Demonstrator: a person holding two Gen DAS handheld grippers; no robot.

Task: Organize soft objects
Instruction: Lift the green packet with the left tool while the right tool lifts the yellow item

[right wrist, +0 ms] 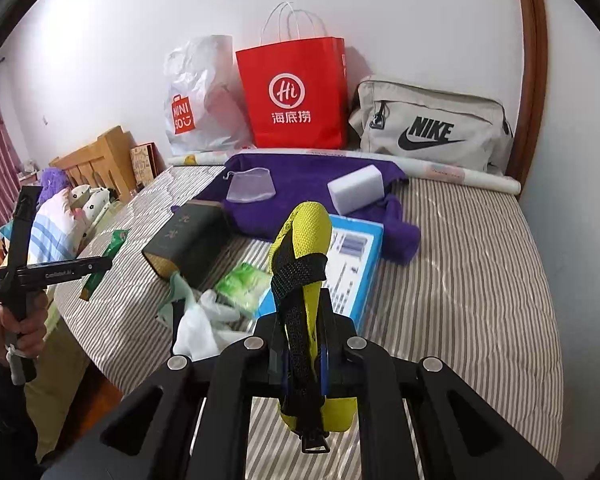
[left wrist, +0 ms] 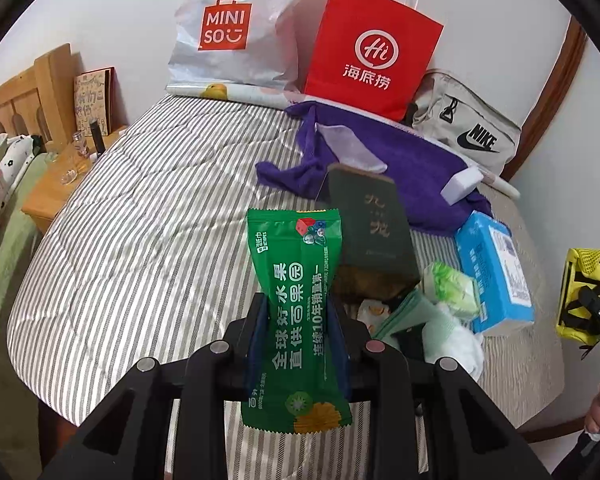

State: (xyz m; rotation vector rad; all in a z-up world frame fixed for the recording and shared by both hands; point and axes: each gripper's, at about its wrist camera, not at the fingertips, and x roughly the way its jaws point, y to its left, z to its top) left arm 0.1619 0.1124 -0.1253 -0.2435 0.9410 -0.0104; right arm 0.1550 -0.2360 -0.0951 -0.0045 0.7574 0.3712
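Over a striped bedspread (left wrist: 139, 232), the left gripper (left wrist: 297, 320) holds a green wet-wipe packet (left wrist: 295, 312) upright, its jaws closed on the packet's lower half, clear of the bed. The right gripper (right wrist: 302, 344) clamps a yellow mesh pouch (right wrist: 304, 236) with a black strap, its jaws shut on the pouch's lower part; from the left wrist view the same pouch shows at 3 o'clock, held in the air off the bed's edge.

Between the two tools lies a loose heap: a dark green book (left wrist: 370, 224) tilted on its edge, a small green tissue pack (left wrist: 452, 288) just beside it at 4 o'clock, crumpled white plastic (left wrist: 456, 336) at 5 o'clock of the book, and a blue tissue box (left wrist: 496, 272) lying flat at 3 o'clock. Beyond, at 12 o'clock, a purple towel (left wrist: 400, 152) spreads across the bed, carrying a white sponge block (left wrist: 462, 184) and a clear pouch (right wrist: 251, 184).

Against the wall stand a white Miniso bag (left wrist: 235, 40), a red paper bag (left wrist: 370, 48) and, at its 3 o'clock, a grey Nike bag (right wrist: 432, 124). A wooden nightstand (left wrist: 59, 184) sits at the bed's 9 o'clock.
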